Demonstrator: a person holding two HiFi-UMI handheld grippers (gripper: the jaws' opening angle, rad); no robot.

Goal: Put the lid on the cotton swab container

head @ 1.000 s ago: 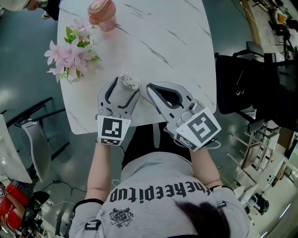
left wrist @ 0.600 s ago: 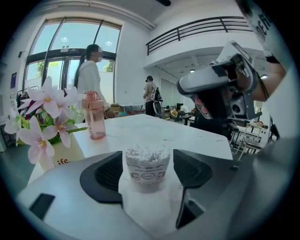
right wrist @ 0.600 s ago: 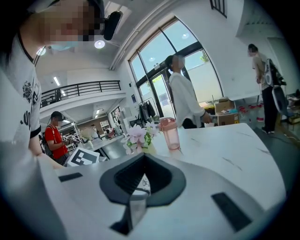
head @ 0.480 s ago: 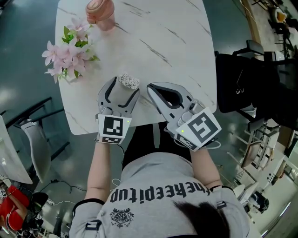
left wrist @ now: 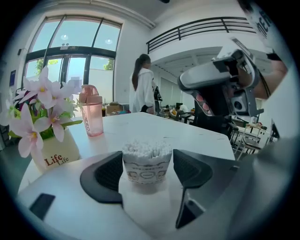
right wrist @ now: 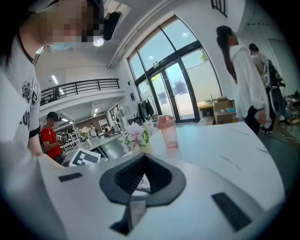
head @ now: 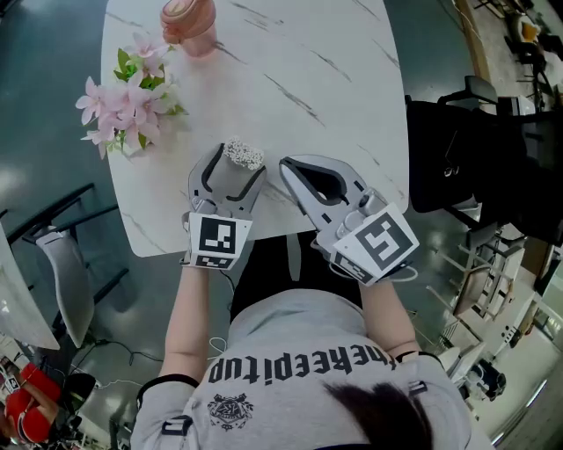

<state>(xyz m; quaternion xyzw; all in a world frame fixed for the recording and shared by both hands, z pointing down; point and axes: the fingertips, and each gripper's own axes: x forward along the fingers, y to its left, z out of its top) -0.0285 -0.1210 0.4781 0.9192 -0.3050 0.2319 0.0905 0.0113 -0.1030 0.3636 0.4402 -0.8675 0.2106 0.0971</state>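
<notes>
My left claw stands wide apart around the cotton swab container, one pad on each side. As far as I can see, the pads sit just off its walls and do not press on them. The container stands upright on the worktop, near the edge closest to me, and its top is uncovered: the white swab heads show in a full bunch above the rim.

My right claw is just beside it on the right, with its jaws drawn together so the tips meet. I can make out nothing held in the small gap behind the tips, only a pale patch I can't identify.

I cannot find the lid in any view, neither on the worktop nor in either claw. A clear lid could be escaping me.

The only other things on the worktop are the pink flowers and the pink bottle, both well away at the far left.

I judge the task to be barely started. The container is placed and framed by my left claw, but the lid has yet to be found, picked up, set over the rim and pressed on.
</notes>
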